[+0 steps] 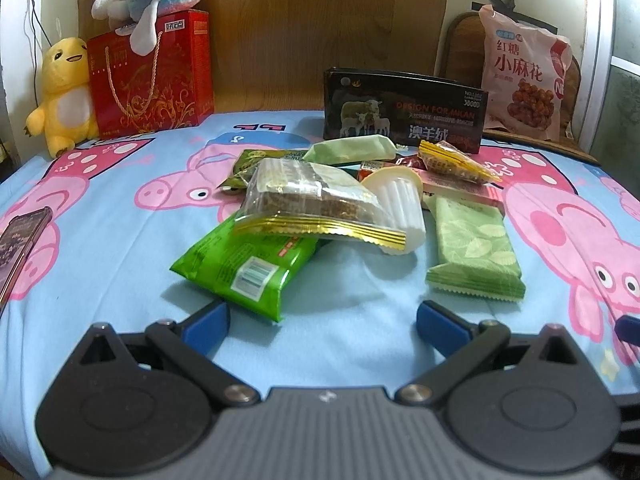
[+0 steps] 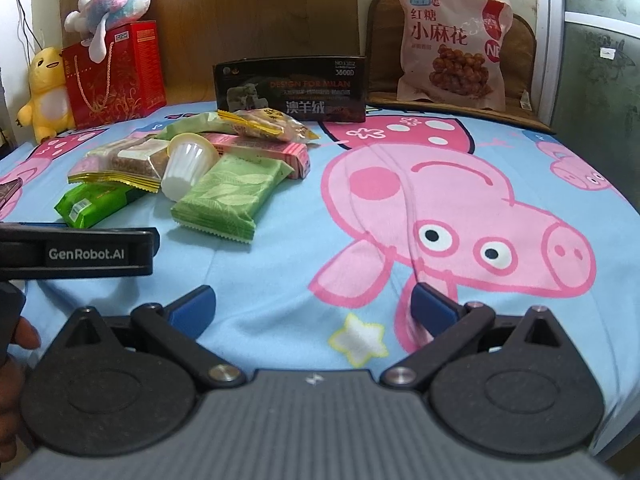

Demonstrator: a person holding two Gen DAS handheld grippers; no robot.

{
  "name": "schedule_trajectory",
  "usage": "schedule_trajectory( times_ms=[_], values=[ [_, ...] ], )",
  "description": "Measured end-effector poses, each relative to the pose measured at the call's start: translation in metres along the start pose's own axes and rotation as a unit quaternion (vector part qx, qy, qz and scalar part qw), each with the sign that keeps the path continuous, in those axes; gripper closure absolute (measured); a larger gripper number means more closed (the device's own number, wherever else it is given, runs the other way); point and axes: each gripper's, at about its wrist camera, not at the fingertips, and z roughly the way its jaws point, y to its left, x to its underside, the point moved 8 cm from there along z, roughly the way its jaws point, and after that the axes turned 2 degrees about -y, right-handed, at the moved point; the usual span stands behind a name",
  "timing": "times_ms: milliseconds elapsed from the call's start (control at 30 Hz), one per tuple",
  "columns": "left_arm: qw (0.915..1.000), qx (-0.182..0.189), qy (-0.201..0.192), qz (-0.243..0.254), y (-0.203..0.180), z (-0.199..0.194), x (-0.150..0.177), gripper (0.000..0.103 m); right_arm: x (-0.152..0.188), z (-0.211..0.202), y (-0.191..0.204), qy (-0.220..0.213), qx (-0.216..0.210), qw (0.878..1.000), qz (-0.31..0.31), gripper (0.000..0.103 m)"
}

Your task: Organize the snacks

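Note:
A heap of snacks lies on the cartoon-pig bedsheet (image 1: 100,240): a bright green packet (image 1: 244,268), a clear gold-edged cake pack (image 1: 312,204), a white jelly cup (image 1: 400,208) on its side, a pale green leaf-print pack (image 1: 476,248), and a pink box (image 1: 460,190). My left gripper (image 1: 322,322) is open just short of the heap, its left finger near the bright green packet. My right gripper (image 2: 310,304) is open over bare sheet, right of the heap (image 2: 192,168). The left gripper's body (image 2: 80,254) shows at the right wrist view's left edge.
A black box (image 1: 404,112) stands behind the heap. A red gift bag (image 1: 150,76) with plush toys (image 1: 66,96) sits at the back left, a large pink snack bag (image 1: 524,76) at the back right. A phone (image 1: 20,240) lies at the left edge. A person's hand (image 2: 16,340) shows low left.

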Motion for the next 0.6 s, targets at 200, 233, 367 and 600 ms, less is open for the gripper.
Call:
schedule_trajectory(
  times_ms=[200,233,367,600],
  values=[
    [1.0,0.002,0.007,0.005,-0.0011,-0.0007,0.001,0.0,-0.0007,0.0006,0.0,0.0,0.001,1.0,-0.003,0.0],
    [0.9999,0.002,0.009,0.005,-0.0015,-0.0009,0.0012,0.0,-0.0006,0.0006,0.0002,-0.001,0.001,1.0,-0.003,0.0],
    [0.9999,0.004,0.013,0.006,-0.0022,-0.0021,0.0024,0.0,-0.0006,0.0006,0.0,-0.001,0.001,1.0,-0.003,0.0],
    [0.9998,0.007,0.02,0.006,-0.0026,-0.0035,0.0031,0.0,-0.0006,0.0006,-0.0003,-0.001,0.0,1.0,-0.003,0.0]
  ],
)
